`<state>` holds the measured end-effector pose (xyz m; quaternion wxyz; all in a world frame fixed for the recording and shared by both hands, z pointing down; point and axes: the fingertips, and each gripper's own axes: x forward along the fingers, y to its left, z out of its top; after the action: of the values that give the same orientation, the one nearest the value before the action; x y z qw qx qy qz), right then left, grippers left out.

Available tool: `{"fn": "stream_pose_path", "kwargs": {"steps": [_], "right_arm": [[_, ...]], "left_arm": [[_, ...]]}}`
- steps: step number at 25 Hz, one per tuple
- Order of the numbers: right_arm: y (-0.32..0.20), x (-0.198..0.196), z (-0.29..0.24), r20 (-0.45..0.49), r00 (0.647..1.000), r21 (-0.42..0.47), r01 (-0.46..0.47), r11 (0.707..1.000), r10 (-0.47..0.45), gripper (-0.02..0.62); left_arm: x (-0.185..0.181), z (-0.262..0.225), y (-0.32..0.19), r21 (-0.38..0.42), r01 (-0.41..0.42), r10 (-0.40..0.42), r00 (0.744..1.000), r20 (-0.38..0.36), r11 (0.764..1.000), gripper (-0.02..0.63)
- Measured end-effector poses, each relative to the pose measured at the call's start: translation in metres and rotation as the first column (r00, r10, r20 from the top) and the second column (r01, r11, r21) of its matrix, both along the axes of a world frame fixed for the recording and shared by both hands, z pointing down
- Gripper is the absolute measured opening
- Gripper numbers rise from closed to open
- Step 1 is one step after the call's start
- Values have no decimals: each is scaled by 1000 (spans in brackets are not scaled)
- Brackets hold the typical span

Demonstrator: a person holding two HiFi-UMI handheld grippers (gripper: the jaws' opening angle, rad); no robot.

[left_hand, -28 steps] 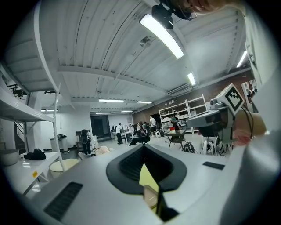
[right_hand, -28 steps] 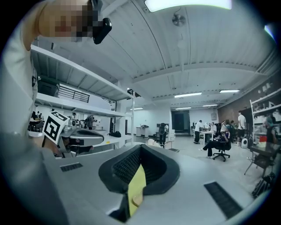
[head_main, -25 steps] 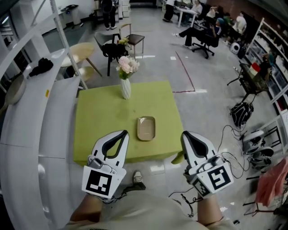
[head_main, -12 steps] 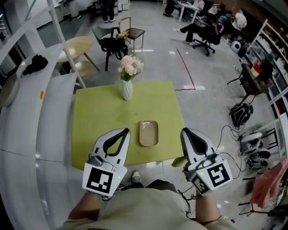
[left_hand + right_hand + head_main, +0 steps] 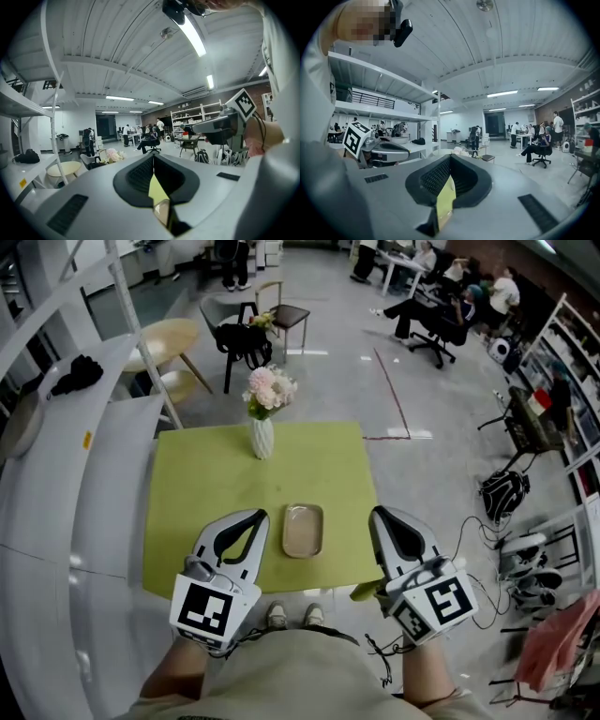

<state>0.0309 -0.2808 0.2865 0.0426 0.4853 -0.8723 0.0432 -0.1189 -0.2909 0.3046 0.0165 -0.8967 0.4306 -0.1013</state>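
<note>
a square green table fills the middle of the head view, on a grey floor. you hold your left gripper over the table's near left part and your right gripper over its near right corner. each gripper's two fingers are closed, tips together, with nothing between them; the left gripper view and the right gripper view show only a sliver of green through the gap. a white vase of pink flowers stands upright at the far edge. a small beige tray lies flat near the near edge, between the two grippers, touching neither.
</note>
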Motion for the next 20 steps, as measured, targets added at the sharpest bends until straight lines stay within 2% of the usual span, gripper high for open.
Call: {"fn": "stream_pose_path", "kwargs": {"steps": [5, 11, 18, 20], "right_arm": [[-10, 12, 8, 9, 1000, -17, 9, 1000, -9, 5], [-24, 24, 28, 22, 1000, -56, 19, 998, -17, 6], [-46, 28, 76, 15, 1000, -146, 21, 989, -19, 6], [-51, 28, 89, 16, 1000, -174, 24, 984, -21, 6]], "left_arm": [[9, 14, -10, -31, 21, -20, 999, 41, 999, 9], [18, 35, -24, -74, 51, -45, 995, 84, 996, 79], [23, 79, -50, -157, 83, -65, 991, 116, 984, 118], [23, 93, -57, -191, 94, -75, 992, 101, 977, 117]]}}
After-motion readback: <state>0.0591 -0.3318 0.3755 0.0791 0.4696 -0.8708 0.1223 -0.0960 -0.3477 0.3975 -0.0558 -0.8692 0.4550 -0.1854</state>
